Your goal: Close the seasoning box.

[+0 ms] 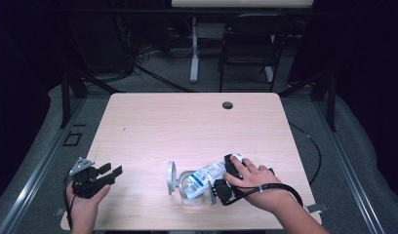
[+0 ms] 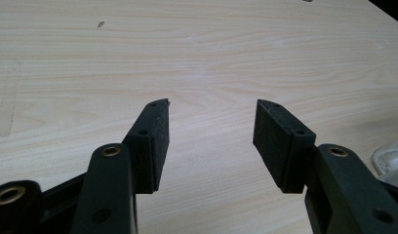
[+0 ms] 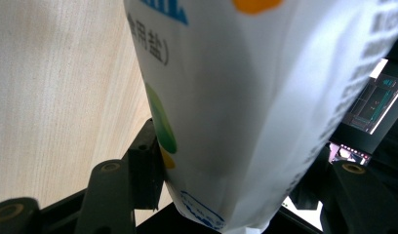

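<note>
The right tongs [image 1: 226, 178] clamp the salt bag [image 1: 210, 174] tilted over a clear container [image 1: 189, 189] at lower centre, pouring seemingly next, while the left tongs [image 1: 111, 171] gape empty.

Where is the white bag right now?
In the high view the white bag lies near the table's front edge, right of centre, between the right gripper's fingers, its end in a clear container.

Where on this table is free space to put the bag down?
The table is bare from its far edge with the hole to the middle. It is crowded near the front: jar, lid, bag.
</note>
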The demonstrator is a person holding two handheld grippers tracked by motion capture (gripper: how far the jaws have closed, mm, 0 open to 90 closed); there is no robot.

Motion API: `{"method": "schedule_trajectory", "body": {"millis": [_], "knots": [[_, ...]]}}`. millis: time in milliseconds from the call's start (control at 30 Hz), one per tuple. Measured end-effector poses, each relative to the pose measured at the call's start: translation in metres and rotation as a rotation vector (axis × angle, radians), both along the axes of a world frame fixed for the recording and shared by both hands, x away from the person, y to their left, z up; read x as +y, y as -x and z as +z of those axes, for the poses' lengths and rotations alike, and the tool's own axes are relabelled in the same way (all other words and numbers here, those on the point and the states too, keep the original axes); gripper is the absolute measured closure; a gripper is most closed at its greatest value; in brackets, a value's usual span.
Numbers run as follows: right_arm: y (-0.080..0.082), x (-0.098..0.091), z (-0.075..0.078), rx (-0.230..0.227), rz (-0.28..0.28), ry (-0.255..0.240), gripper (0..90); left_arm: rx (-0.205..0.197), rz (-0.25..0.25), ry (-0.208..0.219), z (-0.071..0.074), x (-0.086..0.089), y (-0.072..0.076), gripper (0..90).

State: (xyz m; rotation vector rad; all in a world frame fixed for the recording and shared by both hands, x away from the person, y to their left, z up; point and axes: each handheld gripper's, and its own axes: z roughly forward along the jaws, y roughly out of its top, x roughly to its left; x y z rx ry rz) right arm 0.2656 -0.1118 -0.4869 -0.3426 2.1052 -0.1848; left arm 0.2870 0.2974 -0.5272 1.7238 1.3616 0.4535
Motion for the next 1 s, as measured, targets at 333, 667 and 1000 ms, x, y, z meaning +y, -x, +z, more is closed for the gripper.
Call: {"method": "schedule_trajectory", "body": {"millis": [333,667,1000], "knots": [[0.0002,0.0001,0.0000,0.001,-0.002,0.001,42.9,0.007,0.001,-0.001,-0.0008,0.0010,-0.0001,48.0],[0.0003,0.0005,0.0006,0.004,-0.003,0.005,42.9,0.005,0.004,0.003,-0.0013,0.0012,-0.0002,48.0],[0.0004,0.0006,0.0009,0.005,-0.002,0.008,42.9,0.003,0.002,0.003,-0.0013,0.0011,-0.0002,48.0]]}}
